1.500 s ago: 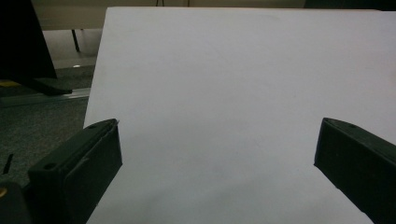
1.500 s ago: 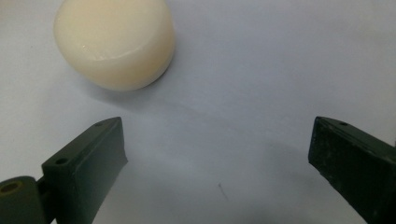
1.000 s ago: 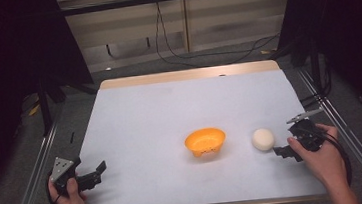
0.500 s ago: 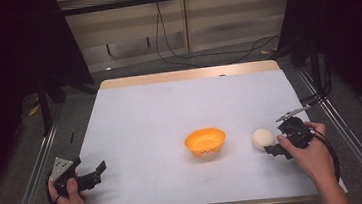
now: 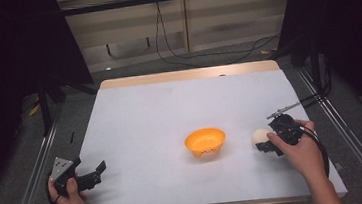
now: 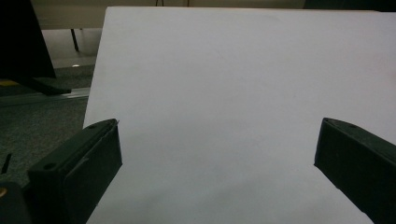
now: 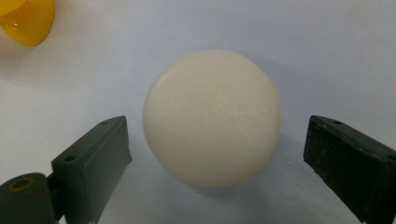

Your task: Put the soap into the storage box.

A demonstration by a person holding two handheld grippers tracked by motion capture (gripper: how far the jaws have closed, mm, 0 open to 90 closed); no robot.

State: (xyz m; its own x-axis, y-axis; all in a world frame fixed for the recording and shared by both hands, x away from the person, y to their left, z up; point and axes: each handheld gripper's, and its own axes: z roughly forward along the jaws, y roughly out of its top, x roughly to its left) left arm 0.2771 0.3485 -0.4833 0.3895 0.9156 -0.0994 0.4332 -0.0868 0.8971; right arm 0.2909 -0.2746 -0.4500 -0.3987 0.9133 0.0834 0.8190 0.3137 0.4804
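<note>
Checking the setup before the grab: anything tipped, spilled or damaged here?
Nothing stands out. The orange bowl sits upright, the cream ball lies whole on the white table, between the right gripper fingers.

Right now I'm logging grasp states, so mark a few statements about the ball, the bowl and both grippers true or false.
1. The right gripper has its jaws open on either side of the cream ball. True.
2. The ball lies inside the orange bowl. False: it rests on the table beside the bowl.
3. The left gripper holds nothing. True.
4. The bowl is upside down. False: it stands upright.
</note>
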